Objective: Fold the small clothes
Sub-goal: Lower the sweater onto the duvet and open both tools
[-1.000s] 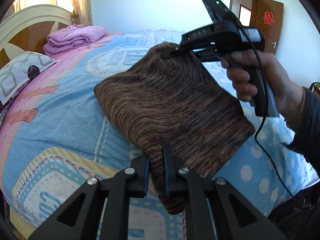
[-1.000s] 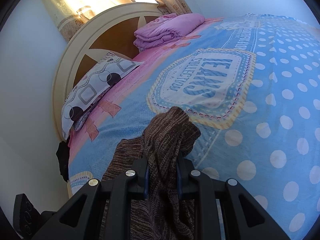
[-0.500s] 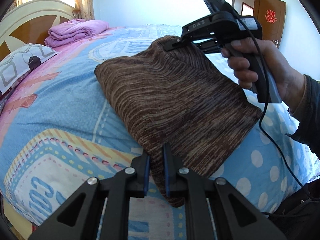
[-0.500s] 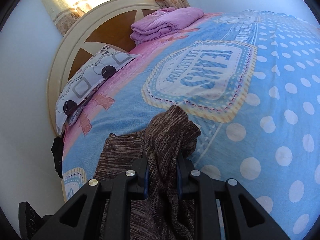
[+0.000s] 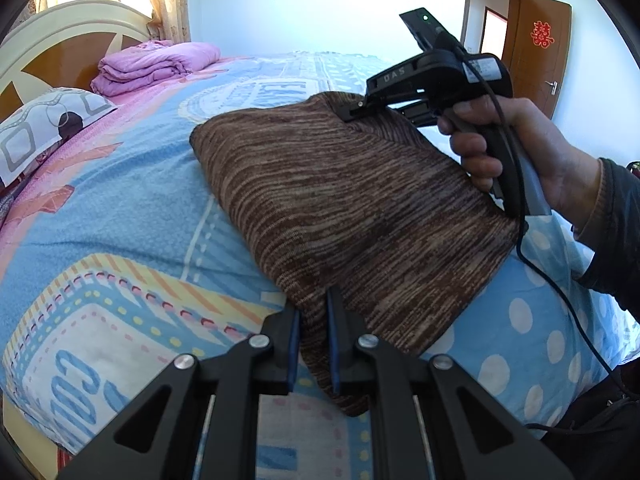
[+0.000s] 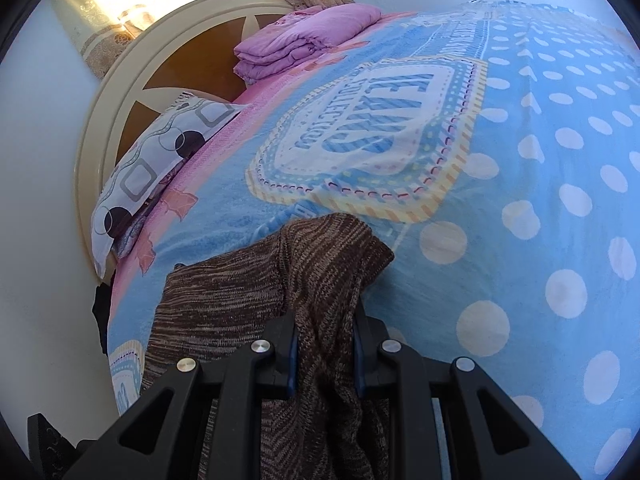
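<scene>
Left-wrist and right-wrist views of a brown knit garment [image 5: 352, 208] lying on a bed. Nearest the left-wrist camera, the left gripper [image 5: 312, 344] is closed on the garment's near corner, with cloth filling the narrow gap between the blue-lined fingers [image 5: 293, 354]. From this corner the garment runs forward and to the right, its long axis slanting from the near grip up toward the far grip, and it lies as a doubled panel on the blue bedspread [image 5: 132, 184]. At its far upper corner the right gripper [image 5: 354, 110], held in the person's right hand [image 5: 516, 152], is clamped on a bunched fold; the right-wrist view shows the same fold [image 6: 324, 320] gathered between that gripper's fingers. Each gripper thus holds its own end, the left nearer the bed's foot edge, the right nearer mid-bed; the next move probably turns on carrying one held end along this axis toward the other. Legible writing: "DAS" on the right gripper's body [image 5: 394, 76]; a bedspread emblem [image 6: 360, 136] appears to read "JEANS COLLECTION". Farther off lie a patterned pillow [image 5: 44, 120], a folded purple quilt [image 5: 156, 64], and a red paper emblem [image 5: 542, 34] on the door [image 5: 536, 60]
</scene>
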